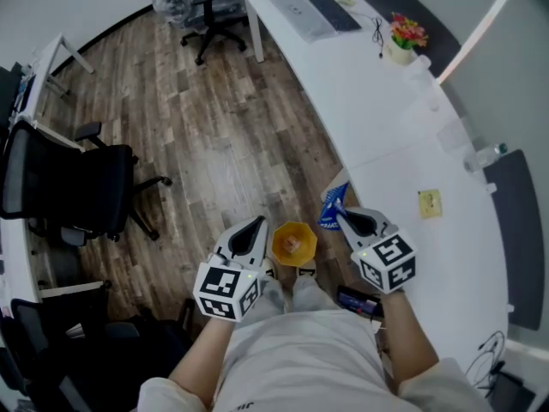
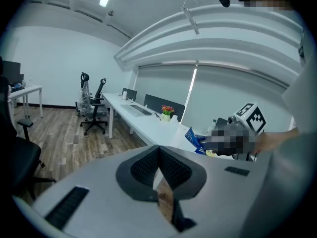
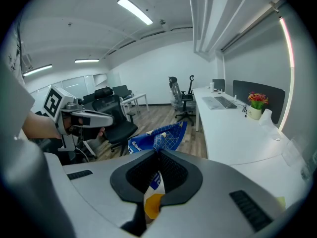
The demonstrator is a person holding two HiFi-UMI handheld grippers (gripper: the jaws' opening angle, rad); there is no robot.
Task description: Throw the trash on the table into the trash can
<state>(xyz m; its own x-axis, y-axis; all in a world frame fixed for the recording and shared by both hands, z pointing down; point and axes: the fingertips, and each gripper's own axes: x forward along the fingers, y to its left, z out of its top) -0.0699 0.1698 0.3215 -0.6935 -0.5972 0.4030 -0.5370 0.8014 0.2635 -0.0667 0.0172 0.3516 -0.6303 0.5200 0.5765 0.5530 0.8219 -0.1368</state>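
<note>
The left gripper (image 1: 255, 225) hangs over the floor, its jaws pressed together with nothing between them. Just right of it stands the orange trash can (image 1: 281, 234). The right gripper (image 1: 345, 216) has its jaws pinching a blue wrapper (image 1: 332, 204), just off the worktop (image 1: 403, 136) edge.

crumpled blue wrapper (image 1: 333, 205) pinched in right gripper (image 1: 340, 216), just beside open orange trash can (image 1: 294, 242)
</note>
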